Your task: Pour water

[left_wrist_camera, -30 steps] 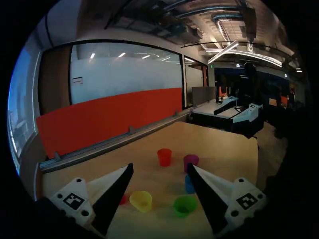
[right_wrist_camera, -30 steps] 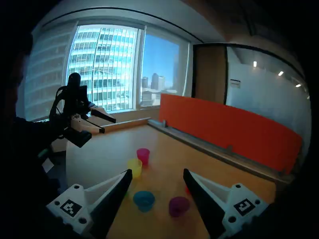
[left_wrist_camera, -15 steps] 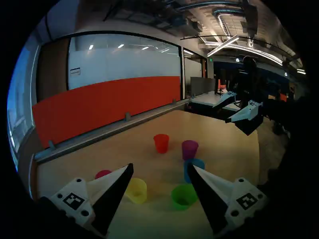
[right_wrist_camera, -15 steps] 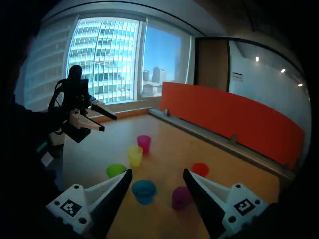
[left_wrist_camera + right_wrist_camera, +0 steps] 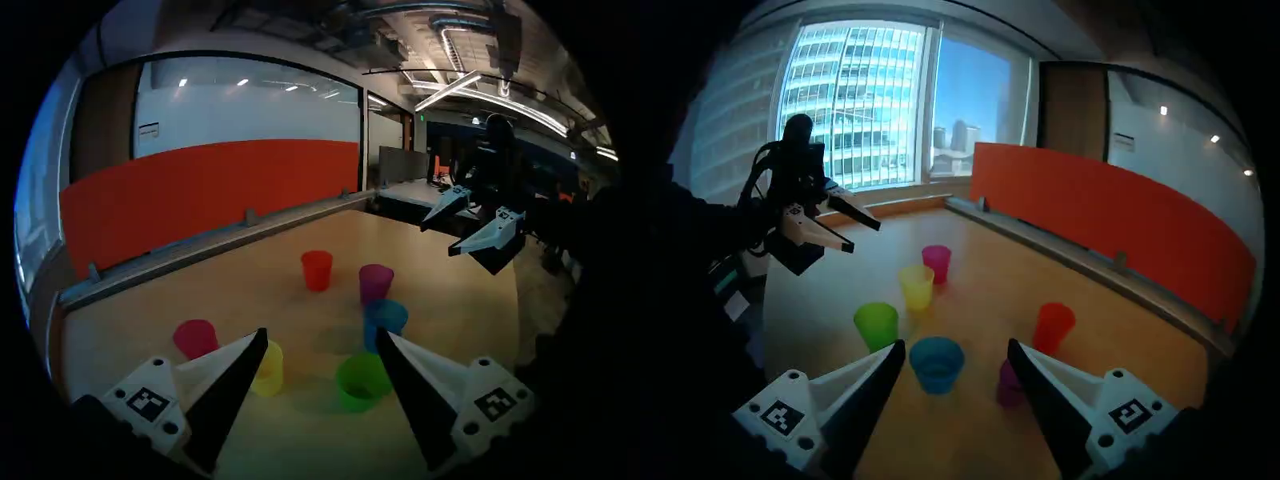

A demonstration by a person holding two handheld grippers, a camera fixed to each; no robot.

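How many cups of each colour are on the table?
red cup: 1
purple cup: 1
blue cup: 1
green cup: 1
yellow cup: 1
pink cup: 1
Total: 6 cups

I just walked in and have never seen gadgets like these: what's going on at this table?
A person holds a two-finger gripper in each hand over a wooden table. The left gripper and right gripper are both open and empty. On it stand a pink cup, yellow cup, green cup, blue cup, purple cup and red cup. None is gripped; pouring has not begun.
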